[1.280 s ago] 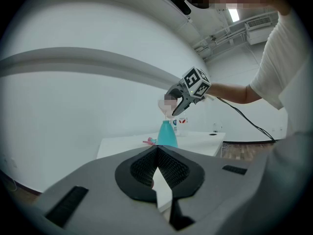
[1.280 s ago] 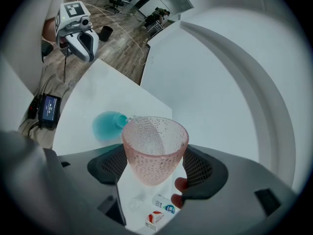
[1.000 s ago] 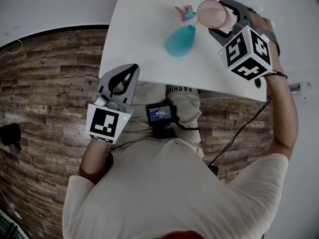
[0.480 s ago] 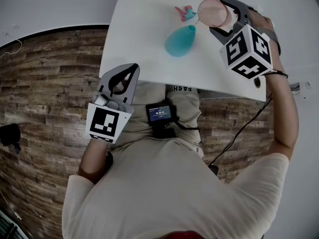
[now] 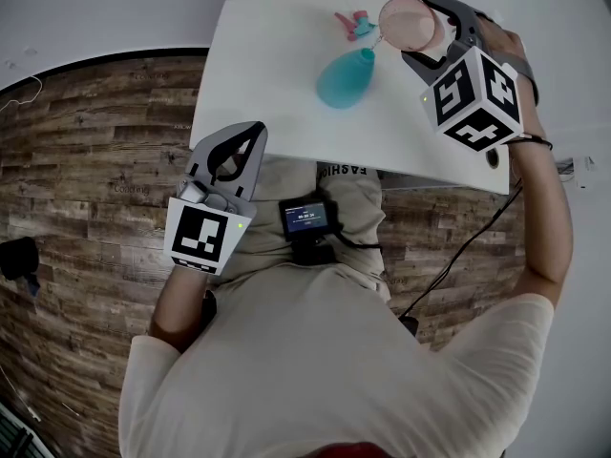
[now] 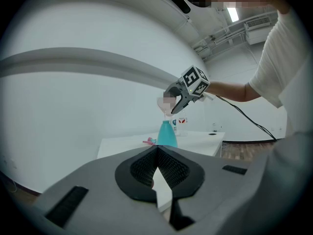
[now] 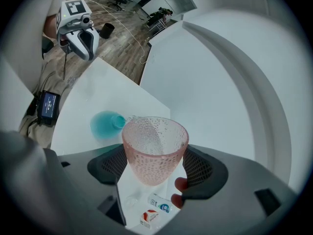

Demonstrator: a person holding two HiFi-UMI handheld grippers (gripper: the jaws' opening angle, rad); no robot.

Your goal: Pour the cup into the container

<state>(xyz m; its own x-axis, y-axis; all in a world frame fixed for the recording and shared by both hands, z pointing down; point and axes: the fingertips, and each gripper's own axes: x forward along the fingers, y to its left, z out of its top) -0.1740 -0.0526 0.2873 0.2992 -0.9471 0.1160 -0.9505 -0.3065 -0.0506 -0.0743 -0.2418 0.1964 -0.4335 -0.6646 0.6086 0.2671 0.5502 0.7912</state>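
Note:
My right gripper (image 5: 427, 34) is shut on a pink dimpled cup (image 5: 406, 24), tipped with its rim over the mouth of a teal bottle-shaped container (image 5: 345, 77) on the white table (image 5: 277, 74). In the right gripper view the pink cup (image 7: 154, 148) sits between the pads, and a thin clear stream runs from its lip toward the teal container (image 7: 106, 124). My left gripper (image 5: 234, 156) hangs off the table's near edge, shut and holding nothing. From the left gripper view, the container (image 6: 167, 133) stands far off under the tilted cup (image 6: 166, 103).
A small pink and teal object (image 5: 354, 24) lies on the table behind the container. Two small packets (image 7: 155, 209) and a clear lid lie on the table under the cup. A cable runs off the table's right side. Wood floor lies left of the table.
The right gripper has shifted very slightly with the cup, which stays tipped over the container. The left gripper has not moved.

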